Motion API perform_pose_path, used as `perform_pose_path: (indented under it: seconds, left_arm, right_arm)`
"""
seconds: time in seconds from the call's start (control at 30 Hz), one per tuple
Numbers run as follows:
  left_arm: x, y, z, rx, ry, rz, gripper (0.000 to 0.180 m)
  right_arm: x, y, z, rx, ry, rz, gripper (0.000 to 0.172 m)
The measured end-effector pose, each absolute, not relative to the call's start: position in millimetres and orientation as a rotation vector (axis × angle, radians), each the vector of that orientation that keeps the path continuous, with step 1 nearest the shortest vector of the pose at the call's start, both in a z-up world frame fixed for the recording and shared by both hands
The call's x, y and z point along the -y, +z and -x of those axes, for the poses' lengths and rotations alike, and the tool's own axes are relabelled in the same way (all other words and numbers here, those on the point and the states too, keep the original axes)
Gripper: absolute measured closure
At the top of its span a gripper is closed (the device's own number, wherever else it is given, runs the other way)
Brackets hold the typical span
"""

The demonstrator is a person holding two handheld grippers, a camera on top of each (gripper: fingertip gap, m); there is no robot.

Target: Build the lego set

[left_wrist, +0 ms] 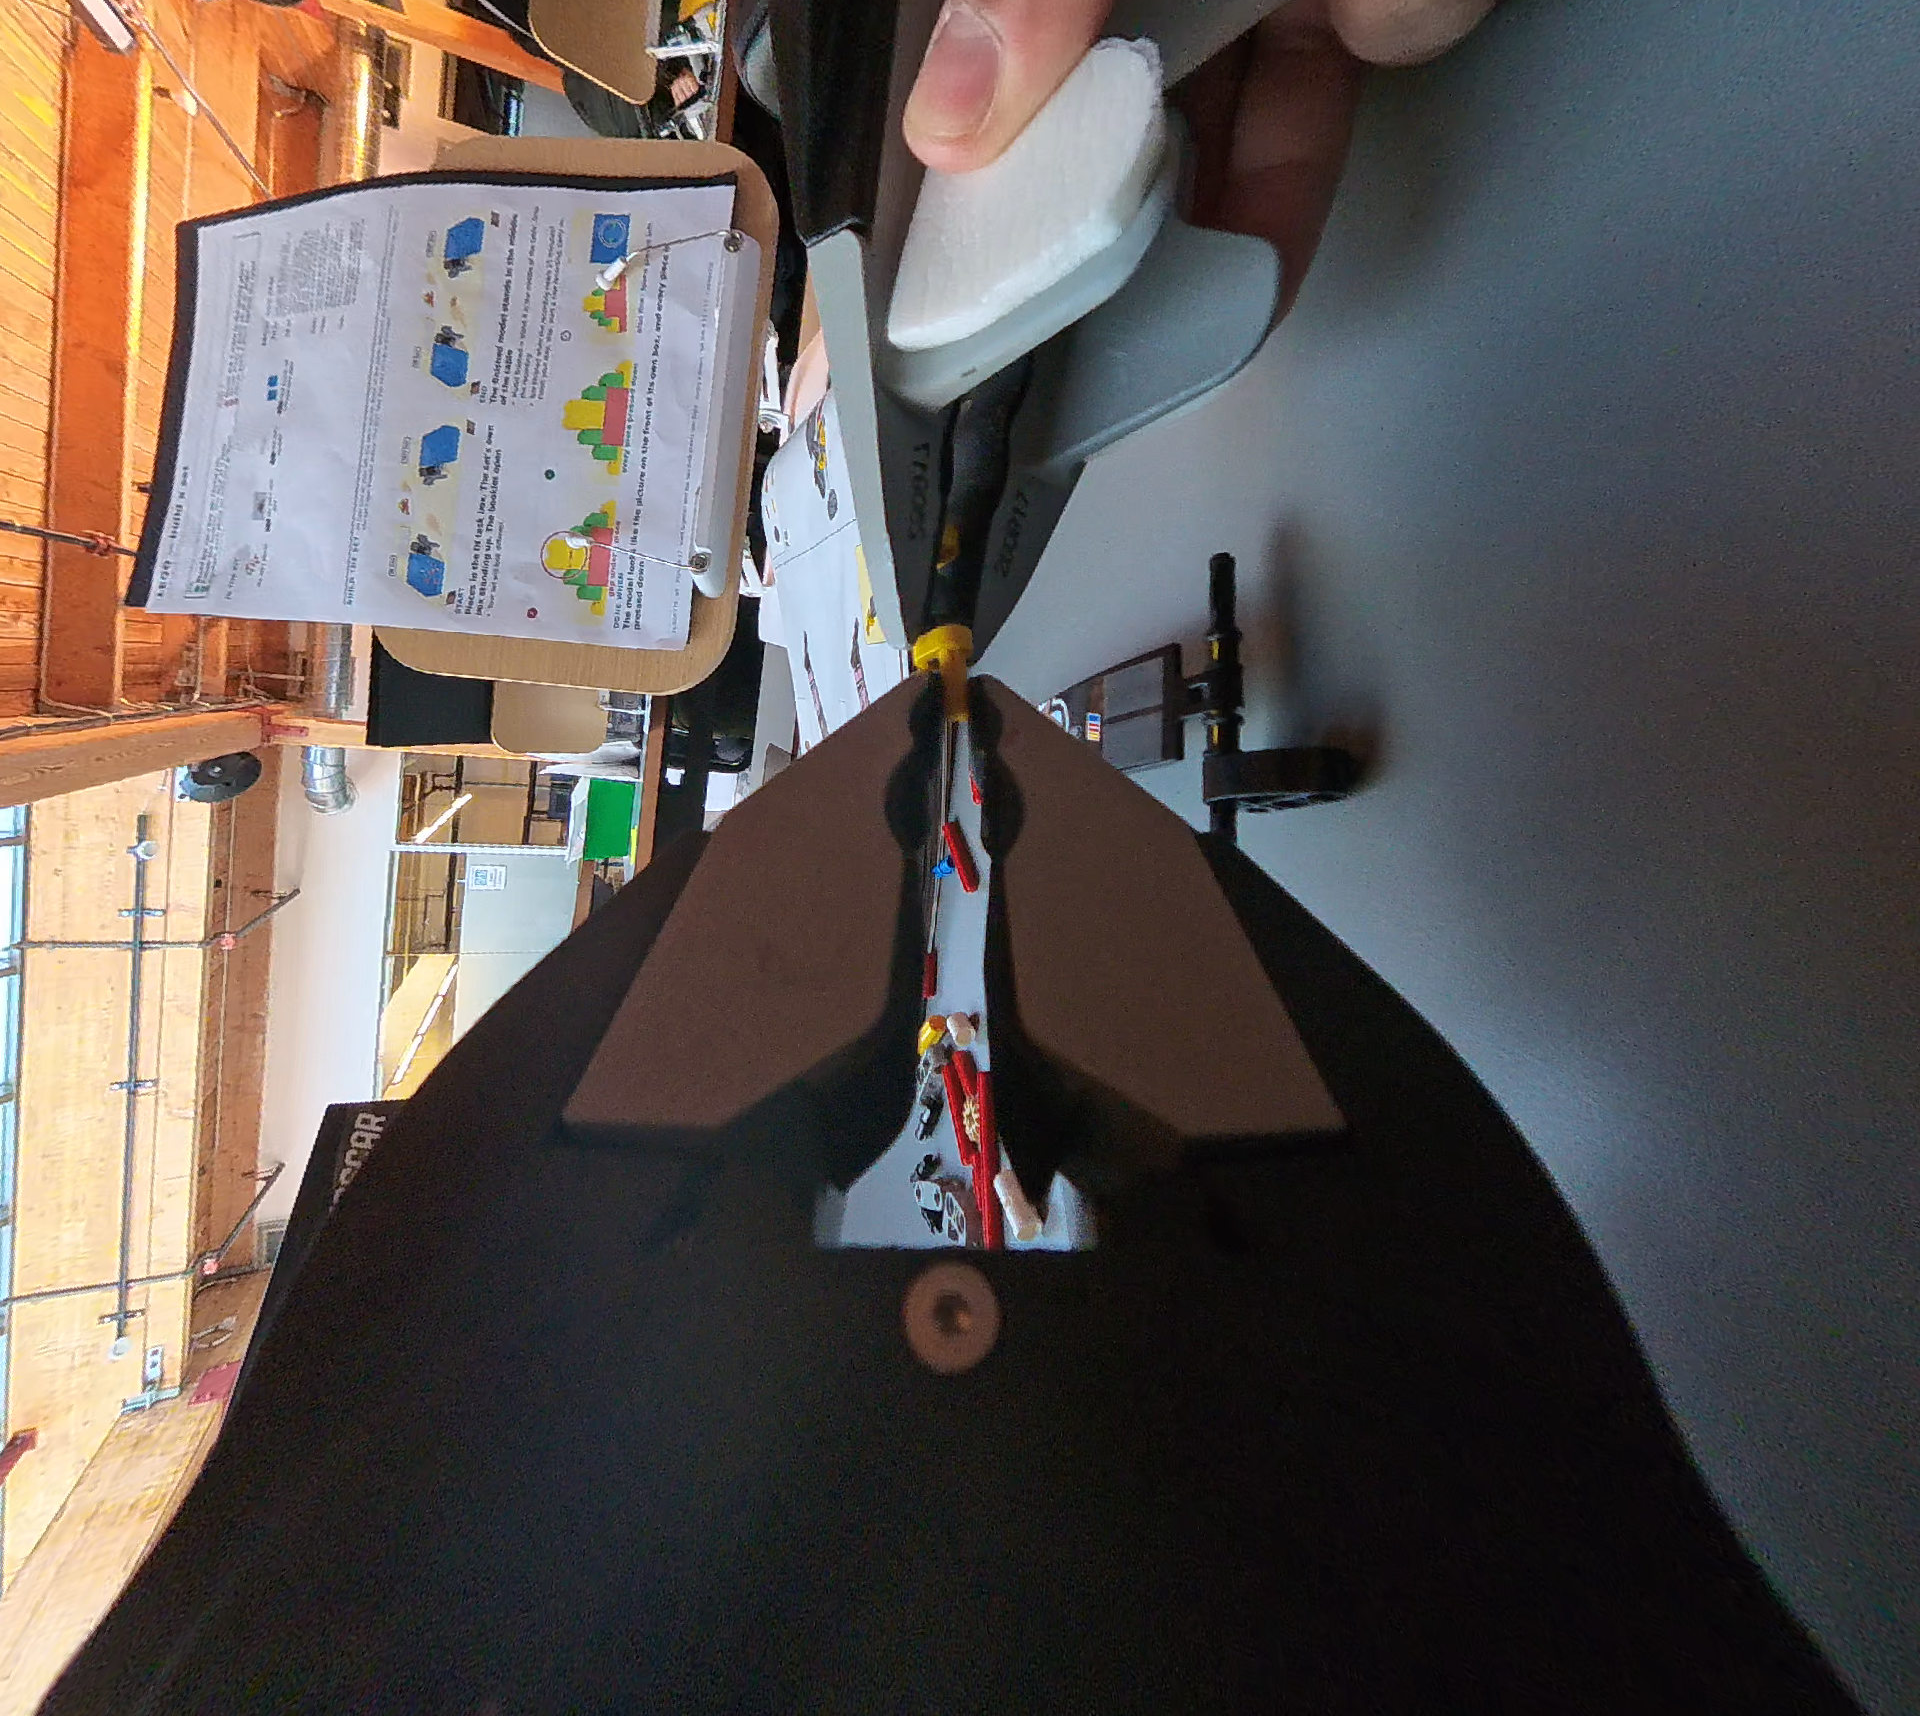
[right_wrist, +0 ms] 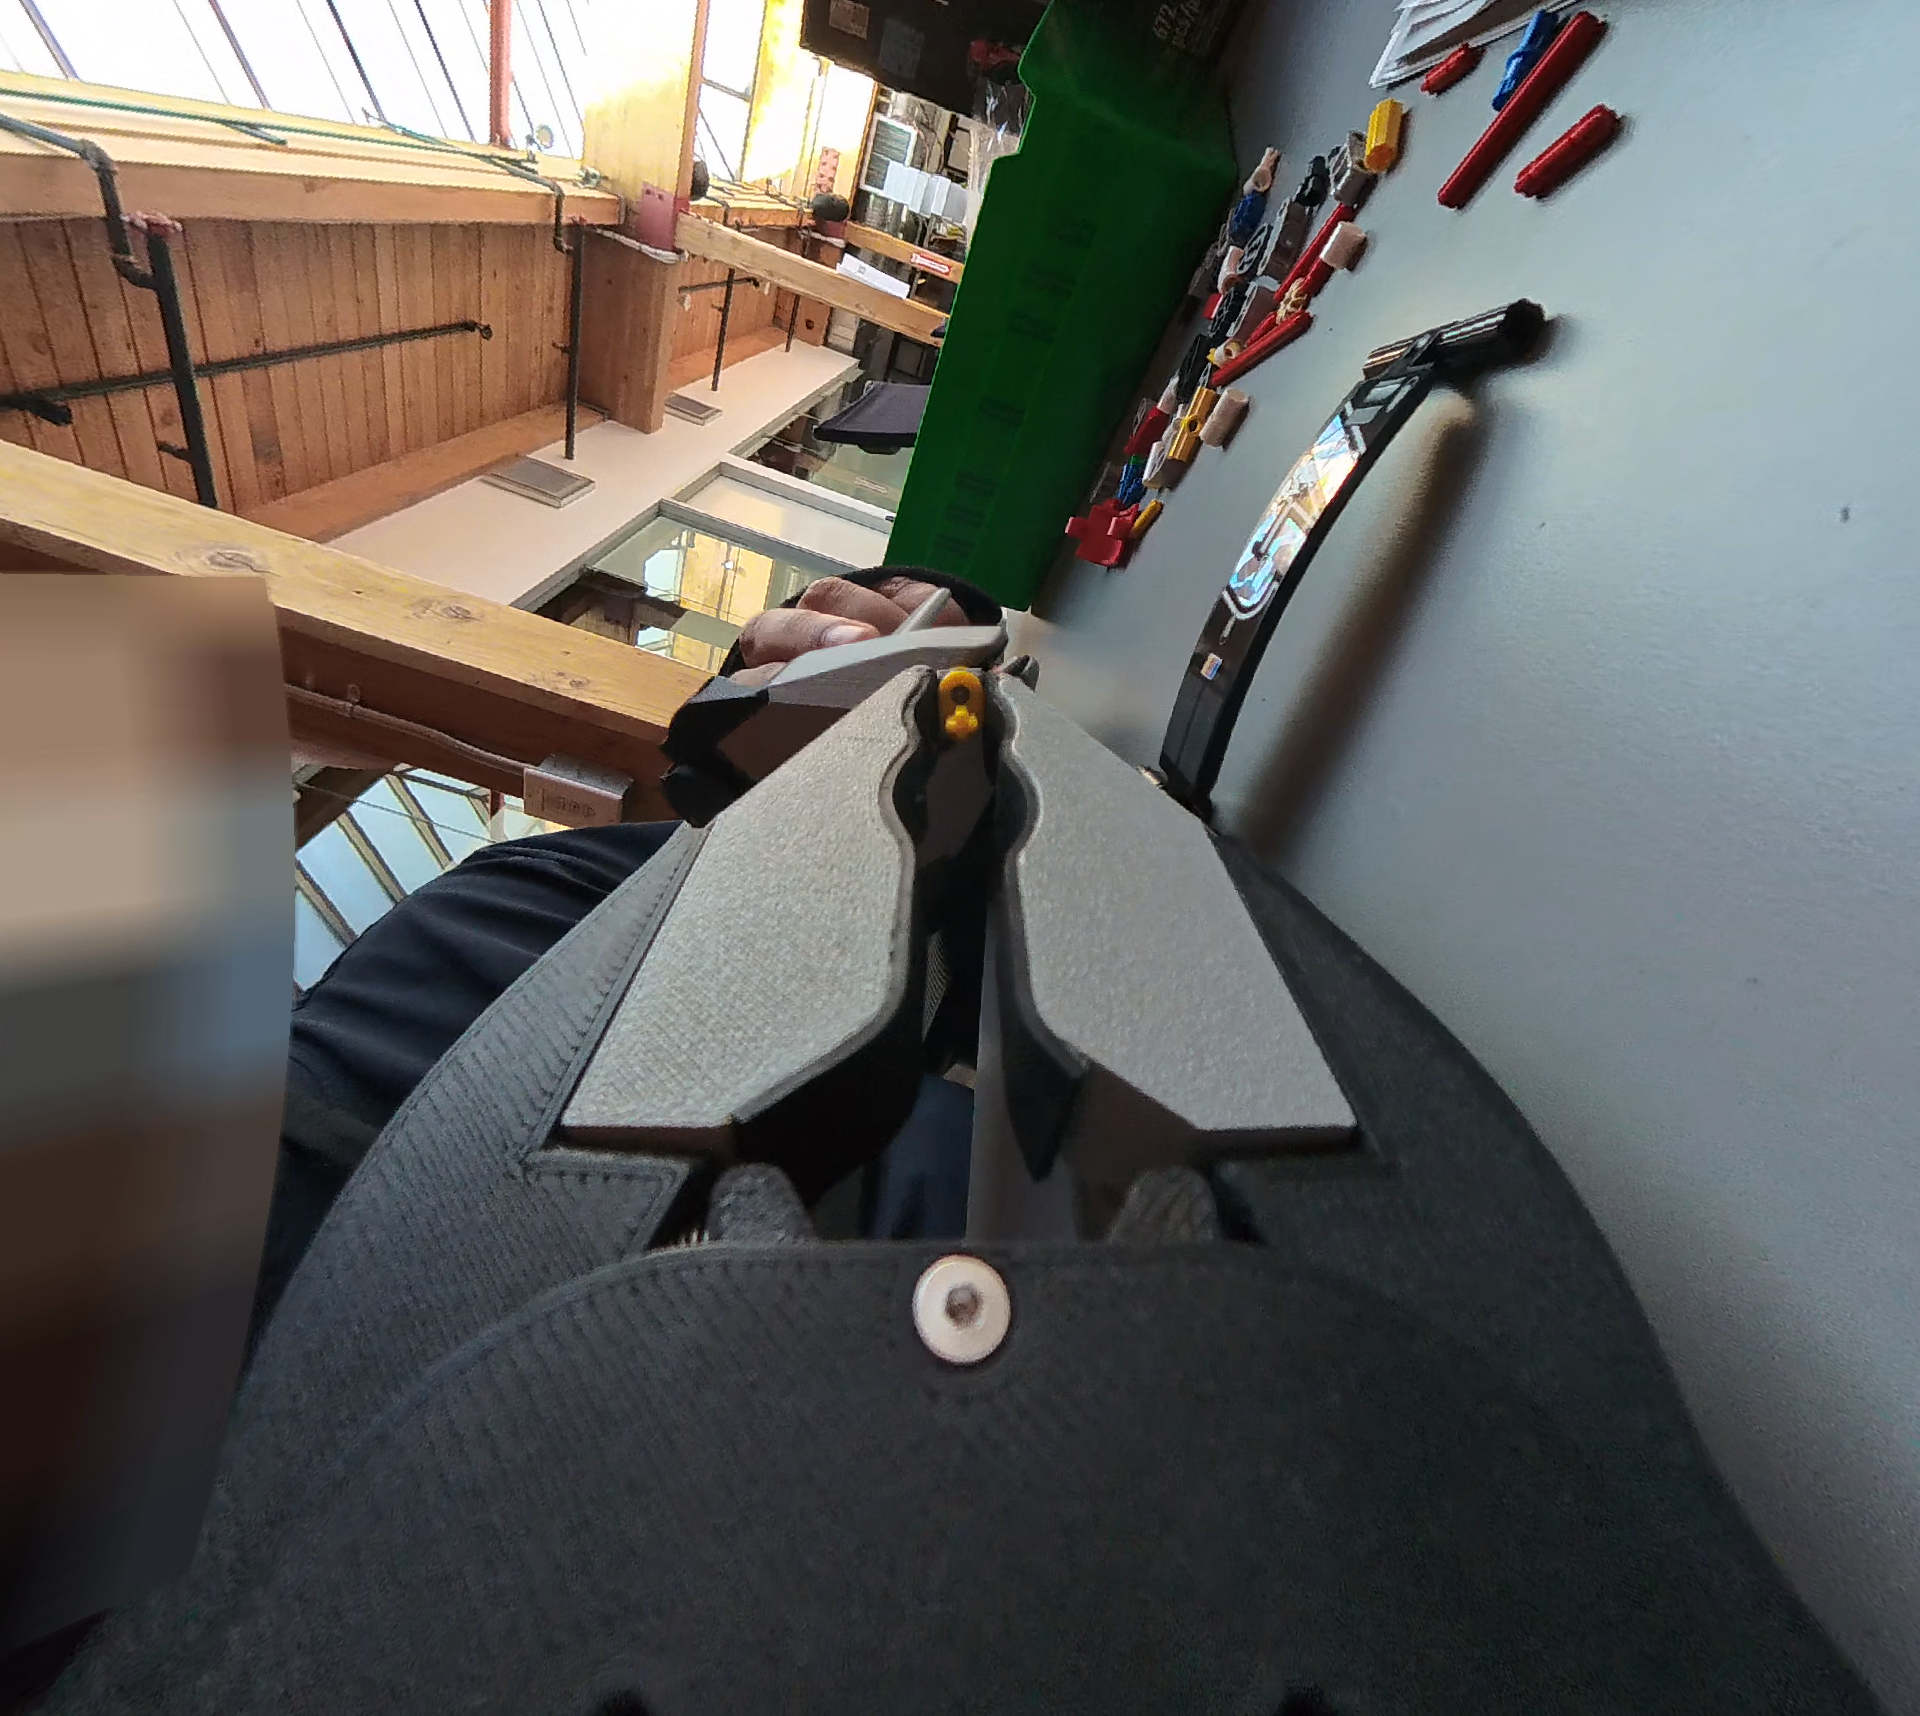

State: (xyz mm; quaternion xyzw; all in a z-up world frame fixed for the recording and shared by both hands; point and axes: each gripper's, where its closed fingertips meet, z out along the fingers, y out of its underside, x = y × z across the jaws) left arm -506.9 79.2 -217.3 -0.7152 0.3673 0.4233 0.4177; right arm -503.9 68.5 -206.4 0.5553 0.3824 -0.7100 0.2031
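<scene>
Pinching a small yellow connector piece [right_wrist: 958,702] tip-to-tip | you're gripping it with both the right gripper [right_wrist: 961,710] and left gripper [left_wrist: 951,679] | next move probably needs one side releasing.

A small yellow piece [right_wrist: 958,702] sits between grey fingers [right_wrist: 790,918]. Red rods [right_wrist: 1522,108] and blue bits [right_wrist: 1525,45] lie on the grey desk [right_wrist: 1662,731], beside a green bin [right_wrist: 1039,336].

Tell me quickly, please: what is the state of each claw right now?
Left claw: closed on the stem of a small yellow piece.
Right claw: closed on the same small yellow piece, tip to tip with the left claw.
</scene>
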Motion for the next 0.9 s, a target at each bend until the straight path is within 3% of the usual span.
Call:
perform_pose_path:
  seconds: [0.13, 0.3, 0.5, 0.7, 0.9]
  left_arm:
    - [-77, -214, 504, -0.88, 0.982, 1.81, 0.18]
    - [-75, -209, 502, -0.668, 0.527, 1.902, 0.18]
    - [-70, -197, 508, -0.413, 0.016, 1.905, 0.18]
    - [-60, -193, 504, -0.209, -0.636, 1.847, 0.18]
    - [-48, -187, 489, -0.189, -0.967, 1.793, 0.18]
  right_arm:
    - [-66, -203, 502, -1.088, -1.995, -1.513, 0.167]
    - [-63, -195, 501, -1.199, -2.073, -1.466, 0.164]
    - [-68, -192, 500, -1.43, -2.11, -1.465, 0.14]
    - [-63, -197, 497, -1.926, -2.062, -1.446, 0.13]
    - [-64, -201, 498, -2.305, -2.016, -1.425, 0.134]
